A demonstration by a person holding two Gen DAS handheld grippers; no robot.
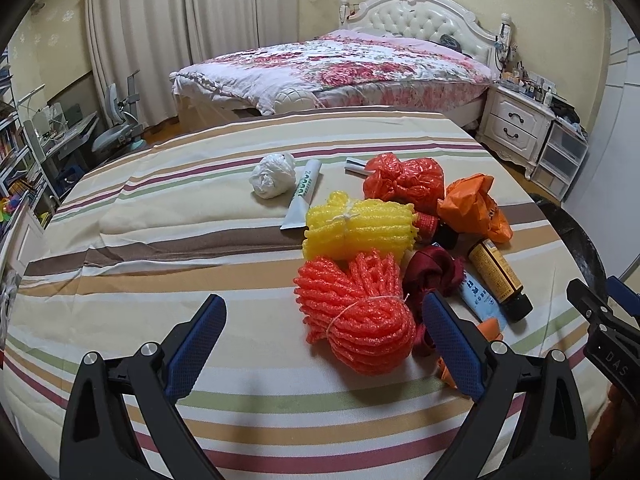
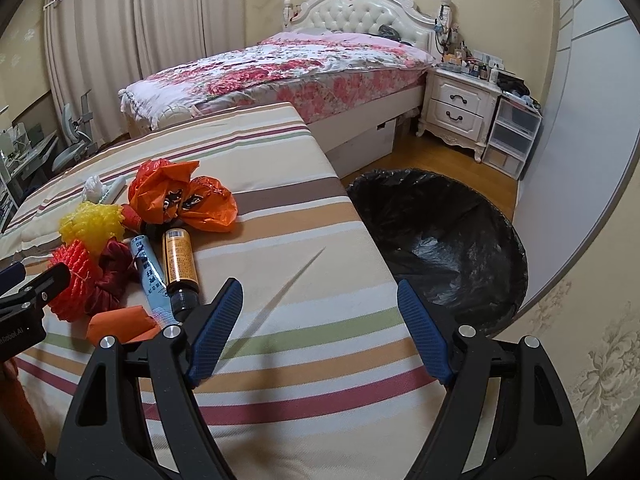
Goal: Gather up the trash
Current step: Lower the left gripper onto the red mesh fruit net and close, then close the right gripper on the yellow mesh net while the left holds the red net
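Knobbly orange foam netting (image 1: 354, 316) beside glossy brown bottle (image 1: 500, 278).

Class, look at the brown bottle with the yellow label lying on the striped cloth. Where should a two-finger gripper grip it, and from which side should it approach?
Grip the brown bottle across its labelled body, coming from above. It lies flat, black cap toward the camera, so its round sides offer opposing surfaces. The blue tube lies close on its left, so that finger has little room; the striped cloth on its right is bare. The open right gripper is nearest.

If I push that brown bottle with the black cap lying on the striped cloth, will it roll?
Probably: the brown bottle is round and lies on its side. The soft striped cloth may slow it. It looks rigid, so a grip shouldn't crush it.
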